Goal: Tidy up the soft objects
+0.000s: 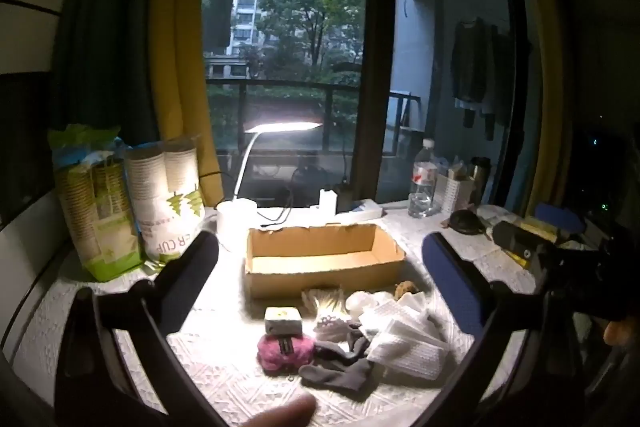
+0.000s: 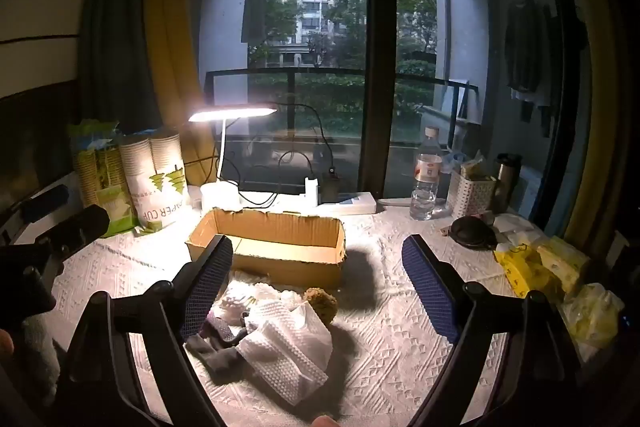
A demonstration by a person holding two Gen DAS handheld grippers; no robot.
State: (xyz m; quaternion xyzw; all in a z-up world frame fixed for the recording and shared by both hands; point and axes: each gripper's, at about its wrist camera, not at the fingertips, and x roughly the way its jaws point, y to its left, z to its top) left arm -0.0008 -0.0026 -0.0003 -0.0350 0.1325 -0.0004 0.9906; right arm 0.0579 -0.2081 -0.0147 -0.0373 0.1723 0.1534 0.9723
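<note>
A large window (image 2: 320, 67) fills the far wall, with yellow curtains (image 2: 168, 47) at its left. Below it, a lit desk lamp (image 2: 232, 113) brightens the white-covered table (image 2: 400, 327).

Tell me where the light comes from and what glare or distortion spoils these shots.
Both views: lit white desk lamp is the main source, room edges dark. Left wrist view: glare washes out the pale patterned tablecloth. Right wrist view: brown cardboard box casts a shadow rightward. Fisheye bends the dark window frame.
</note>
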